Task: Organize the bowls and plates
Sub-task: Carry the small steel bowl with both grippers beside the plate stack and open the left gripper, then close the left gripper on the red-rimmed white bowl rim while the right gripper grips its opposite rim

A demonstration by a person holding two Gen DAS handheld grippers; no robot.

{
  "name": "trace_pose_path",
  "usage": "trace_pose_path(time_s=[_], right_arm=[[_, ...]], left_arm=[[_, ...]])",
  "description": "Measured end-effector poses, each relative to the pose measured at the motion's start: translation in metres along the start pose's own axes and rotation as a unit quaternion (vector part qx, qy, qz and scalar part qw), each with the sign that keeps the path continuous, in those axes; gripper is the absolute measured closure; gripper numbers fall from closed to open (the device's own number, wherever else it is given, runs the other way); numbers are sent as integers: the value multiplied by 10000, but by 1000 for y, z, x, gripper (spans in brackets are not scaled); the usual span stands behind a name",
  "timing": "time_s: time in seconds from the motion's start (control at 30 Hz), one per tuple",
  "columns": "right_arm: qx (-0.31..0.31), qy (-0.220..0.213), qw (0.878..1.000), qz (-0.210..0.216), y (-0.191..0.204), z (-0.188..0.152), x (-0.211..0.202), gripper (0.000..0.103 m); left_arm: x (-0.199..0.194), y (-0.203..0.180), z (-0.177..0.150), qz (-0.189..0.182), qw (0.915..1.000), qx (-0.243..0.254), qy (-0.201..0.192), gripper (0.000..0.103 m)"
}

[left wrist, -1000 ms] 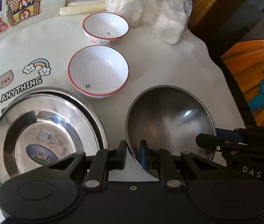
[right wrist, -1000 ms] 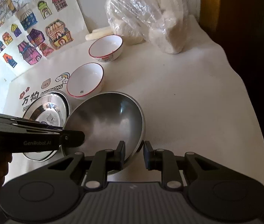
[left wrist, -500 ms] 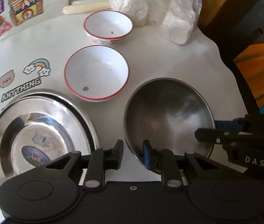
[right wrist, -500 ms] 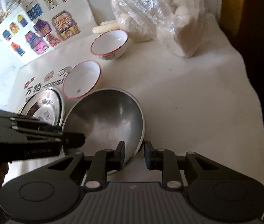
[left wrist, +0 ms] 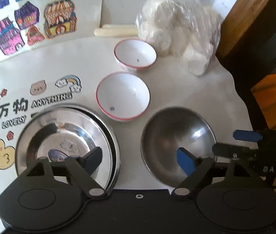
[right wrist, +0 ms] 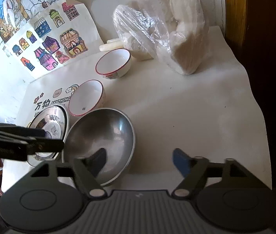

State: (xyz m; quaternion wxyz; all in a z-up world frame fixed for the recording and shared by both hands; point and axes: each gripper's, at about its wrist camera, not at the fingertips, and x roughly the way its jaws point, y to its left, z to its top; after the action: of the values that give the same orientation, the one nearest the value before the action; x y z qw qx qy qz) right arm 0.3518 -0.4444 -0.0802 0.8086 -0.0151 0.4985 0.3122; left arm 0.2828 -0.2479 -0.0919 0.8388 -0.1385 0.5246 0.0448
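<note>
Writing first: the white table cover carries "ANYTHING" and "LOVELY" beside the characters 万物, with a bear, a rainbow cloud and a yellow duck marked 3. The right gripper's body shows "DAS" in the left wrist view. A sheet of coloured house drawings leans at the back.

Now the tools: the left gripper's jaws are opening, fingers spread wide, nothing between them but bare cover. One finger hangs over the shiny steel plate, the other over the dull steel bowl. Right gripper, jaws opening too, one finger over that steel bowl's inside, the other over bare cover; the bowl's rim passes between them, unpinched.

Steel bowl sits on the cover just right of the stacked steel plate. Behind them, two red-rimmed white bowls, near and far, in a row. A plastic bag of white buns stands at the back.
</note>
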Motion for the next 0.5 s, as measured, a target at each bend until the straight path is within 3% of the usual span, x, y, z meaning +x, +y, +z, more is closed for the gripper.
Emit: trace_pose_path(time_s=[0.03,0.1,0.13,0.5], right_arm=[[1,-25,10000,18,-1,0,0,8],[21,-90,10000,33,-5,2,-1,0],[23,-126,9999,22,-7,4,-1,0],[-40,-135,9999,-45,-17,17,4,0]], left_arm=[[0,-1,2,27,10000,-23,-18,14],[3,-3,6,96,9999,-109,-40,2],[4,-2,8,152,9997,-177,-63,1],[9,16,15,820,9936,-674,-395,1]])
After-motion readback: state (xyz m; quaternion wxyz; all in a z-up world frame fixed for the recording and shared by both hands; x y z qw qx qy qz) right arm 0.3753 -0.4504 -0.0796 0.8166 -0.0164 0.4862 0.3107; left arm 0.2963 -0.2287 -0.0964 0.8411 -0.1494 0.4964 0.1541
